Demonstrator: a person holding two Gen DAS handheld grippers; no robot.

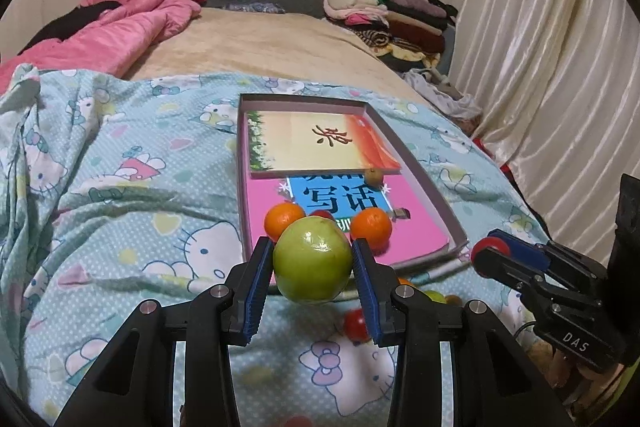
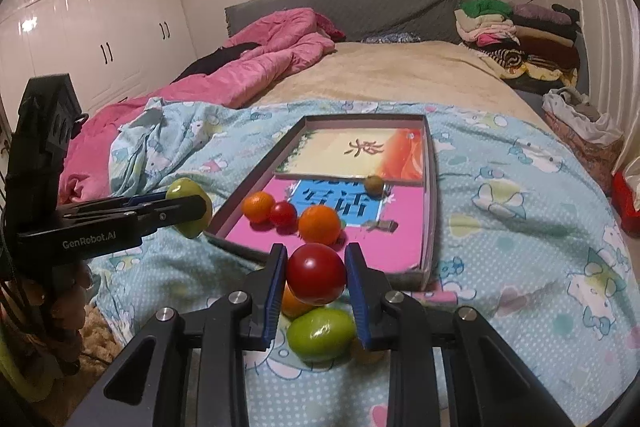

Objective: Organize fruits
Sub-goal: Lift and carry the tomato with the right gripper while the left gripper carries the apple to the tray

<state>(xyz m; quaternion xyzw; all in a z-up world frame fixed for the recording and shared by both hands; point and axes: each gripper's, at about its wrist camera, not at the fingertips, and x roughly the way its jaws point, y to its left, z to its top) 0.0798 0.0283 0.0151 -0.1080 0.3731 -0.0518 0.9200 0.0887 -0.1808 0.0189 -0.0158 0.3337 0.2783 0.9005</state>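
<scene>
Two fruits are held: your left gripper (image 1: 313, 259) clamps a green apple (image 1: 312, 259), your right gripper (image 2: 316, 275) a red tomato (image 2: 316, 274), both near the box (image 2: 431, 187). Dropped onto its glossy books, either could roll (oranges (image 2: 320, 225) crowd there). Fruit beneath your right jaws is partly hidden.

We see the left gripper (image 1: 313, 259) and right gripper (image 2: 316, 273) angled downward, fingers (image 1: 256, 283) clamped, each holding something.

bed (image 2: 400, 75) | on it: patterned sheet (image 2: 520, 211), pink quilt (image 2: 260, 63), folded clothes (image 2: 520, 39)
</scene>
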